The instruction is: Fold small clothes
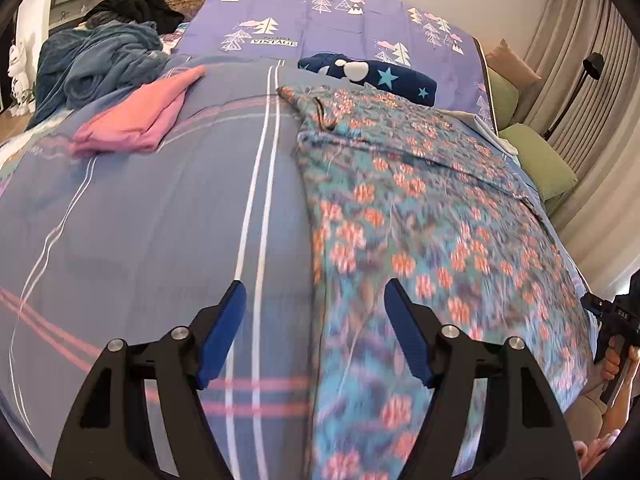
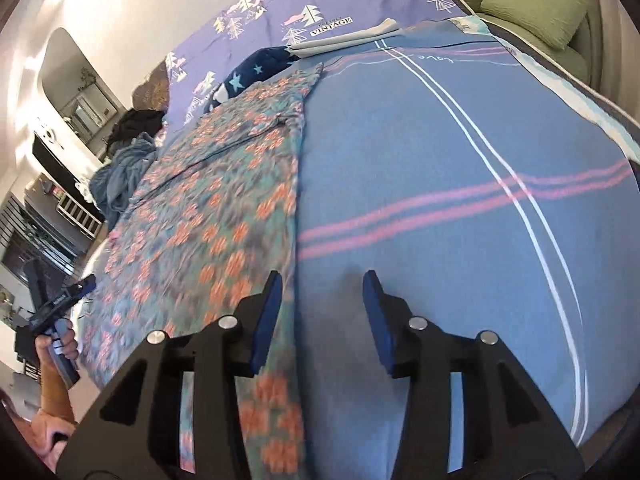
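A teal garment with orange flowers lies spread flat on the blue-grey bed cover. In the left wrist view its left edge runs between my fingers. My left gripper is open and empty, just above that edge. In the right wrist view the same garment lies left of centre, its right edge under my left finger. My right gripper is open and empty above that edge. The right gripper also shows in the left wrist view, and the left one in the right wrist view.
A folded pink garment lies at the left of the bed. A dark blue star-print item lies beyond the floral garment. A blue fleece heap sits far left. Green cushions lie beside the bed's right edge. A folded pale cloth lies far back.
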Available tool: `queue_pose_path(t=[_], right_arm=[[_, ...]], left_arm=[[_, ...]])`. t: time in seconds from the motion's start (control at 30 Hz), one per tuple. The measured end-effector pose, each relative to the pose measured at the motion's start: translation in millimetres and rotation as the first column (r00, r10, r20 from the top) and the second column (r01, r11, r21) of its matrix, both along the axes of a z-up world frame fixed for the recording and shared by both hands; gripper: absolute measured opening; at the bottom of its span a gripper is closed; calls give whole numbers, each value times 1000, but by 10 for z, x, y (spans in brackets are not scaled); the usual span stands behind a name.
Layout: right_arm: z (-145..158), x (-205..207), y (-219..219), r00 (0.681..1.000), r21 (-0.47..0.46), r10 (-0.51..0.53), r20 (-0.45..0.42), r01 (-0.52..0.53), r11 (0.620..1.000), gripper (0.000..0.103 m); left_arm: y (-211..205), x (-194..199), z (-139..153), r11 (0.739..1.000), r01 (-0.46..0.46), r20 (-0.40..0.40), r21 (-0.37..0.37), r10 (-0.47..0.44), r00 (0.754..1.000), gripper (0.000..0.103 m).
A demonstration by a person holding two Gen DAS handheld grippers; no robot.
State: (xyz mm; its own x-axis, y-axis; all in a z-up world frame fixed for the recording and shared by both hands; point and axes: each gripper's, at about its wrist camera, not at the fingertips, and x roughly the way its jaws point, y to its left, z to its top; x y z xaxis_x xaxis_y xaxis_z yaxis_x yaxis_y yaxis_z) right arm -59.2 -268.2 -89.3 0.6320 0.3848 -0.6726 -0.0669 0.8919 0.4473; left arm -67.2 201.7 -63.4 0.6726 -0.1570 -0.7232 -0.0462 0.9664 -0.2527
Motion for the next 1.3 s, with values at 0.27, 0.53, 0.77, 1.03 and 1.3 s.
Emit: queue_pose_path(t=[0.27, 0.53, 0.77, 1.03, 1.3], right_arm=[[-117, -587, -77, 997, 96, 81, -2, -81, 992, 38], [-235, -925, -117, 989, 222, 145, -27, -135, 966, 38], [-273, -824, -58, 983, 329, 181, -28, -162, 930, 48], [-335, -597, -48, 984, 427, 174, -34, -143, 893, 32], [-262, -741, -152, 994, 477, 105, -14, -85, 875, 5]], left_arm=[[89, -448, -114, 994, 54, -34, -90, -57, 998, 74], [125, -950, -210, 981, 95, -25, -169, -101, 995, 74], [121, -1180, -269, 955, 144, 7, -259, -147, 989, 74], [22, -914, -318, 933, 209, 51, -292, -203, 978, 38], [122, -991, -138, 937, 130, 52, -323, -119, 991, 2]])
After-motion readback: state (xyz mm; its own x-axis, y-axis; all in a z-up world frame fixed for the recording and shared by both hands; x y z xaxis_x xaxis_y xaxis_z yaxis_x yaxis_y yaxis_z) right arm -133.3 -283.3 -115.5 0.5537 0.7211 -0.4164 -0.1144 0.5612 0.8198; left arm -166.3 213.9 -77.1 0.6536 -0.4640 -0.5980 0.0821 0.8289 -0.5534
